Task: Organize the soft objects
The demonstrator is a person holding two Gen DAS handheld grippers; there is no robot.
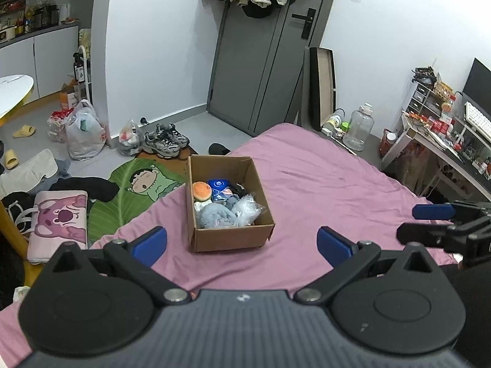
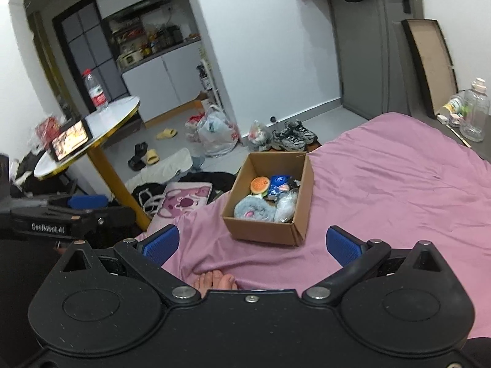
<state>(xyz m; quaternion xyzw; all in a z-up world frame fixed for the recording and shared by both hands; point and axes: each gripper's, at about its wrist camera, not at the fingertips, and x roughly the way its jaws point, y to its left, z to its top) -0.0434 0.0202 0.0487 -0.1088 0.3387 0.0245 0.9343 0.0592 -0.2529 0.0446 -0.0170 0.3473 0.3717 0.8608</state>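
An open cardboard box (image 1: 233, 239) stands on the pink bedsheet (image 1: 322, 184) near the bed's left edge; it also shows in the right wrist view (image 2: 260, 230). Inside lie a burger-shaped plush (image 1: 201, 190), a fluffy blue-grey plush (image 1: 214, 216), a blue packet (image 1: 218, 184) and a clear plastic bag (image 1: 247, 208). My left gripper (image 1: 242, 242) is open and empty, held back from the box. My right gripper (image 2: 251, 242) is open and empty, also short of the box. The right gripper shows at the right of the left wrist view (image 1: 435, 224).
A pink cartoon bag (image 1: 58, 224), dark clothes and a green mat (image 1: 138, 190) lie on the floor left of the bed. A round white table (image 2: 92, 135) on a yellow leg stands at left. A cluttered desk (image 1: 445, 141) and a water jug (image 1: 357, 128) stand at right. A bare foot (image 2: 216, 280) rests on the sheet.
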